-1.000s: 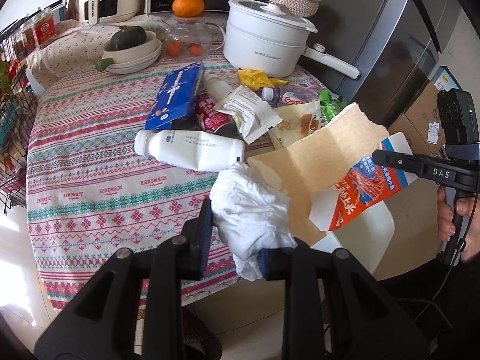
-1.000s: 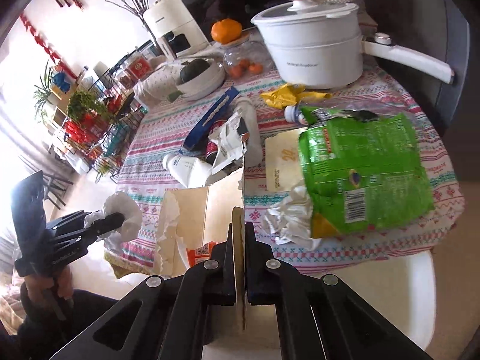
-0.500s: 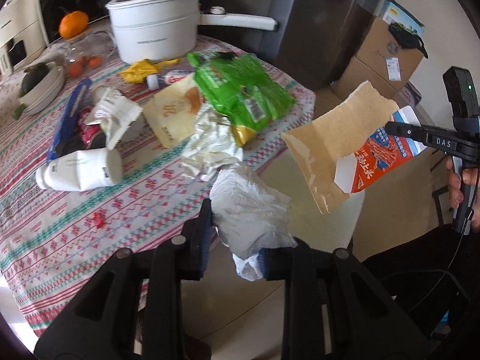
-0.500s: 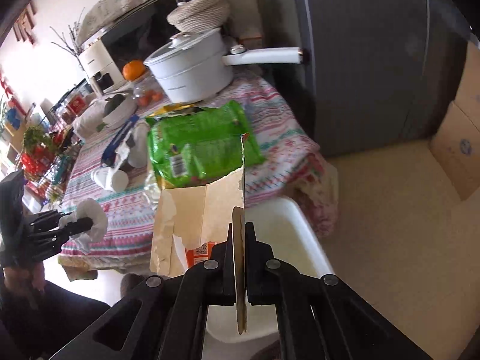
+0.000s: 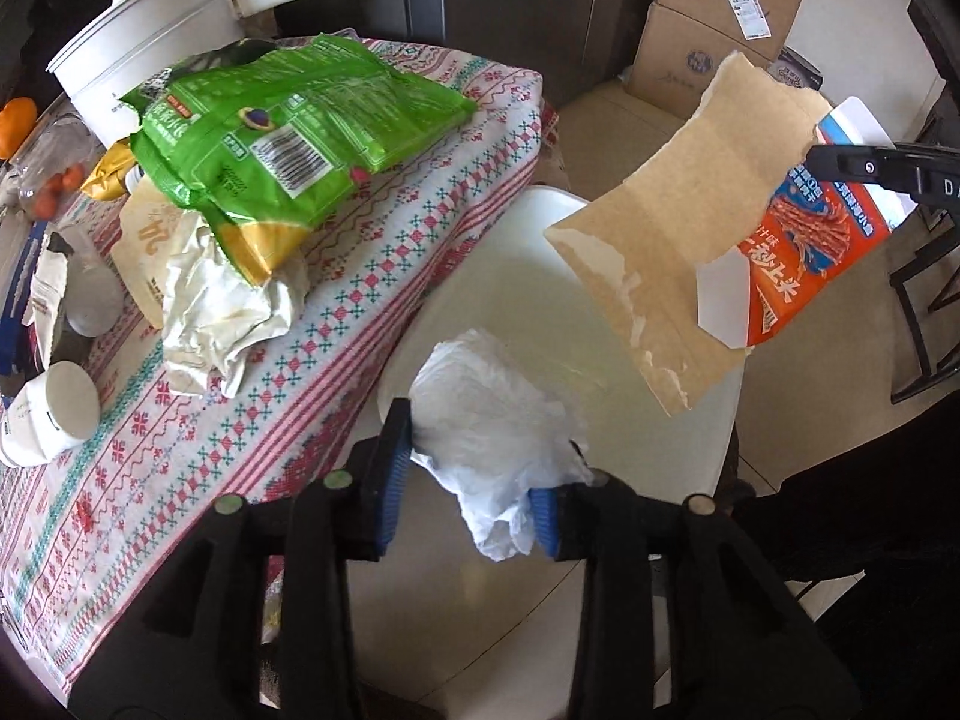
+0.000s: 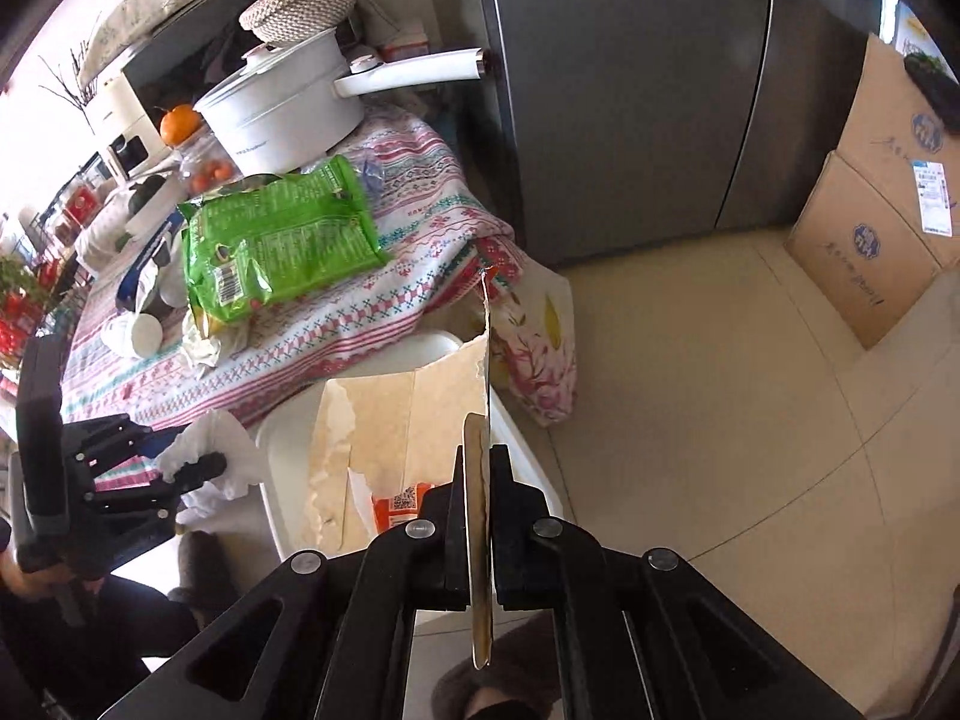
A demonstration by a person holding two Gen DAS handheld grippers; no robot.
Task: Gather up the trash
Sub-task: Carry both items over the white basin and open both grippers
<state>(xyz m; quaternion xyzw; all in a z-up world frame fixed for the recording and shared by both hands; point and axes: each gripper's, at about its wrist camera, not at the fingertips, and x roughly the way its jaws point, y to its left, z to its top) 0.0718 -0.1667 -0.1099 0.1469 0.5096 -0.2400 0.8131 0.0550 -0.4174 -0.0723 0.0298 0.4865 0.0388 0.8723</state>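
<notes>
Over white bin [image 5: 714, 450], wad [image 5: 492, 414] sits between opening left tool [image 5: 468, 489].

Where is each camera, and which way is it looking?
Left wrist: sits on the left gripper, looking down past its opening jaws at the crumpled white bag between them, over a white chair.
Right wrist: sits on the right gripper, looking down at the torn cardboard box it pinches, floor beyond.
Shared: both show the green snack bag and the other gripper.
</notes>
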